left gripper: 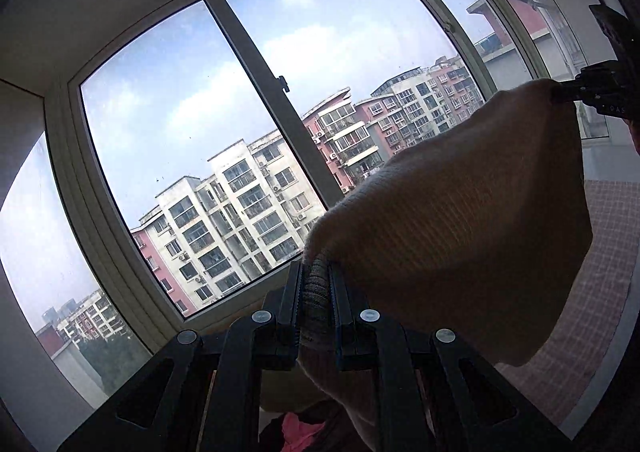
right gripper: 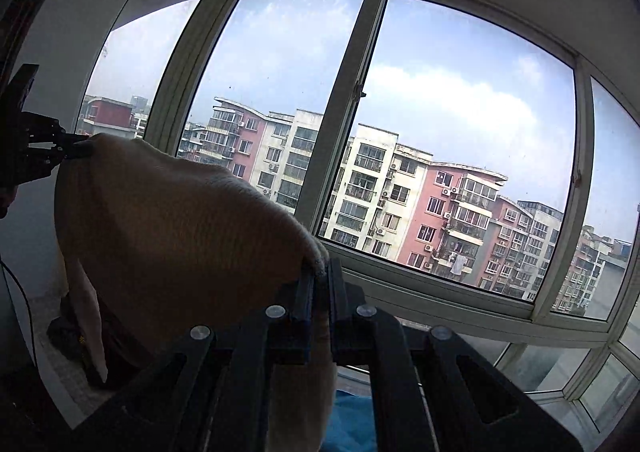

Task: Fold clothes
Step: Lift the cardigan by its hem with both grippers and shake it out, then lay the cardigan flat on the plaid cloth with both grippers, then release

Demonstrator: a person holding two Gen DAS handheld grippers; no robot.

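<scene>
A cream knitted garment [left gripper: 460, 211] hangs stretched in the air between both grippers, in front of a large window. My left gripper [left gripper: 316, 272] is shut on a ribbed edge of it, which bunches between the fingers. In the same view the right gripper [left gripper: 560, 93] pinches the garment's far upper corner. In the right wrist view my right gripper [right gripper: 320, 272] is shut on the knit's [right gripper: 180, 219] near corner, and the left gripper [right gripper: 82, 149] clamps the far corner at the left. The cloth droops between the two holds and hangs down below both.
A wide sliding window [left gripper: 248, 63] fills the background, with apartment blocks outside. A checked pinkish surface [left gripper: 608, 252] lies low on the right in the left wrist view. Pink cloth [left gripper: 300, 432] sits below the left gripper, blue cloth [right gripper: 352, 424] below the right, dark clothing [right gripper: 68, 336] at the lower left.
</scene>
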